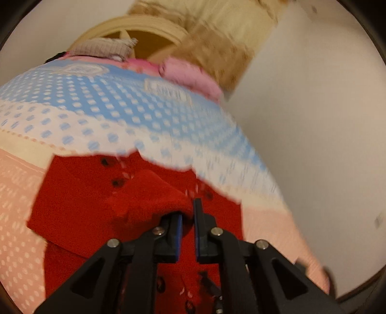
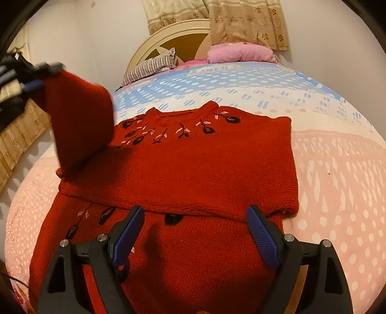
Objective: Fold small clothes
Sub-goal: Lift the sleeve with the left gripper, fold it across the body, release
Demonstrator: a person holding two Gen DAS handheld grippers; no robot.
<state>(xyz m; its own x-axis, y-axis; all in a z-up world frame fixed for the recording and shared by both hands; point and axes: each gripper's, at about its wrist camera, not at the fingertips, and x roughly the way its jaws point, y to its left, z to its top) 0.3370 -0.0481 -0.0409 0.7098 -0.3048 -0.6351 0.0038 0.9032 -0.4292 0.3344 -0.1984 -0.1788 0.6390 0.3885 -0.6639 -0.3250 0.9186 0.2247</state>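
Note:
A red knitted sweater (image 2: pixel 197 164) with black and pink embroidered flowers lies flat on the bed, its right sleeve folded across the chest. My left gripper (image 1: pixel 188 217) is shut on the sweater's left sleeve (image 1: pixel 154 195) and holds it lifted above the body; it shows in the right wrist view (image 2: pixel 36 77) at the upper left with the sleeve (image 2: pixel 79 120) hanging from it. My right gripper (image 2: pixel 195 231) is open and empty, low over the sweater's lower part.
The bed sheet (image 2: pixel 337 169) is pink with white dots near me and blue and white further off. A pink pillow (image 2: pixel 238 52) and a striped pillow (image 2: pixel 152 65) lie by the cream headboard (image 2: pixel 173 31). Patterned curtains (image 2: pixel 246 21) hang behind.

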